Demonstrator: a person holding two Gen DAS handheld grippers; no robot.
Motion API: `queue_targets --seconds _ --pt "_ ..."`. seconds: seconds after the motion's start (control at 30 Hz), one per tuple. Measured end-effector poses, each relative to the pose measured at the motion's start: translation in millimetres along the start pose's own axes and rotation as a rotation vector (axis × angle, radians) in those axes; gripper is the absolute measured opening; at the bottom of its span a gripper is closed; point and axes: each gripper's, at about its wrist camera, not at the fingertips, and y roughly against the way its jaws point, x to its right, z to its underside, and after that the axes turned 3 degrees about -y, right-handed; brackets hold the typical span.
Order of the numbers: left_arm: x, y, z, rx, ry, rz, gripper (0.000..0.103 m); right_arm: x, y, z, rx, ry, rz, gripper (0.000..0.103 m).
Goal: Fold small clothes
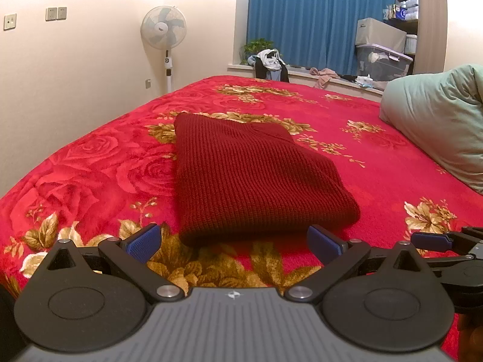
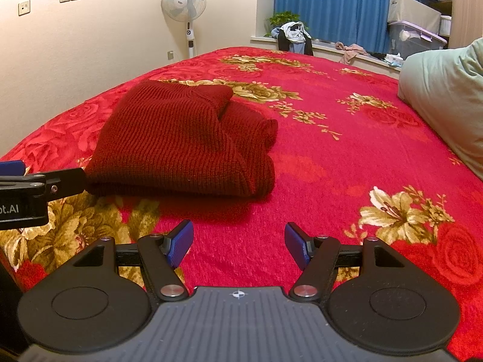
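Observation:
A dark red knitted sweater (image 1: 250, 175) lies folded into a thick rectangle on the red floral bedspread (image 1: 90, 166). It also shows in the right wrist view (image 2: 178, 144), ahead and to the left. My left gripper (image 1: 234, 242) is open and empty, just in front of the sweater's near edge. My right gripper (image 2: 238, 246) is open and empty, above bare bedspread (image 2: 332, 157) to the right of the sweater. The right gripper's tip shows at the left wrist view's right edge (image 1: 434, 239). The left gripper shows at the right wrist view's left edge (image 2: 36, 187).
A pale green pillow (image 1: 437, 126) lies on the bed at the right. A standing fan (image 1: 164, 30) is by the far wall. The window sill (image 1: 302, 74) under blue curtains holds clothes, a plant and storage boxes (image 1: 383, 60).

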Motion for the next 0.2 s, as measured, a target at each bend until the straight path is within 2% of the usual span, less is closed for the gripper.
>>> queue_targets --seconds 0.2 --pt "-1.2 0.3 0.3 0.005 -0.004 0.001 0.103 -0.2 1.9 -1.6 0.005 -0.001 -0.004 0.068"
